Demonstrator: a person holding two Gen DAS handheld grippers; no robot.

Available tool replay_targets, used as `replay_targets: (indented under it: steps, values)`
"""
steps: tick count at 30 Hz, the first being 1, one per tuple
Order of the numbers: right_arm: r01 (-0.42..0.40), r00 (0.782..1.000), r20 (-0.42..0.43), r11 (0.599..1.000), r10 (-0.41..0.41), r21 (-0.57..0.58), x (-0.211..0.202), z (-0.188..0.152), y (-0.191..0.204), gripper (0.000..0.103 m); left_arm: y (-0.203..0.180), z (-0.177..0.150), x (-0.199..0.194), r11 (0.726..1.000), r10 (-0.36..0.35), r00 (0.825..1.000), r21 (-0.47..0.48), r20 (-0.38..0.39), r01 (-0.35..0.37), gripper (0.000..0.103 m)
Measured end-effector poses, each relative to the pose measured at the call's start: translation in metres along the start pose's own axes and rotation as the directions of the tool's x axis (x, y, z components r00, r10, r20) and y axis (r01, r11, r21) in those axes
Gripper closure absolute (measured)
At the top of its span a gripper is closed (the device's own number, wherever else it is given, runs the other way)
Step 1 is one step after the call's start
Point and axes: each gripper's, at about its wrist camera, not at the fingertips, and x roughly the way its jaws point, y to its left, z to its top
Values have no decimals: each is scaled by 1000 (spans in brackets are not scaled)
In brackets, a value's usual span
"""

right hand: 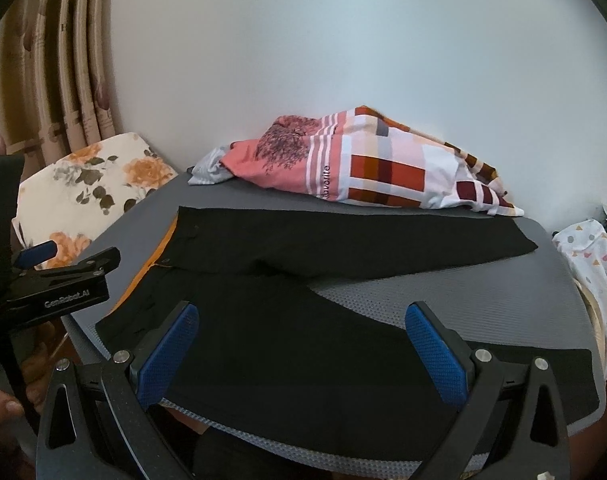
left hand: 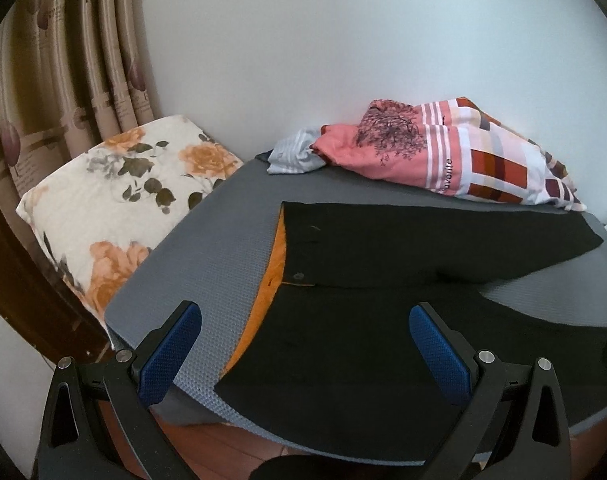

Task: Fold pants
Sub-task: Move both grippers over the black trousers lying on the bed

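Black pants (left hand: 383, 264) lie flat on a grey mat (left hand: 207, 248), waist at the left, legs running right in a V: one leg far, one near. Orange lining shows at the waist edge, button visible. Left gripper (left hand: 305, 354) hovers over the near waist end, blue pads spread wide, nothing between them. Right gripper (right hand: 303, 354) hovers over the near leg, pads also wide apart, holding nothing. In the right wrist view the left gripper shows at the left edge, beside the waist. Far side of the mat: a crumpled pink and checked cloth (left hand: 455, 160) against the white wall (left hand: 343, 40). Floral pillow (left hand: 115, 200) at far left, curtain (left hand: 63, 80) behind it. Dotted white fabric (right hand: 591, 272) at right edge.
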Motion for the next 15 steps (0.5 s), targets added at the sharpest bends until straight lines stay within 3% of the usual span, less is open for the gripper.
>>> replay_targets:
  steps: [15]
  values:
    - [-25,998,-63,1000,25,-6,39,0,13,0,4,7,40,999,22,999,24,-25,-22,0]
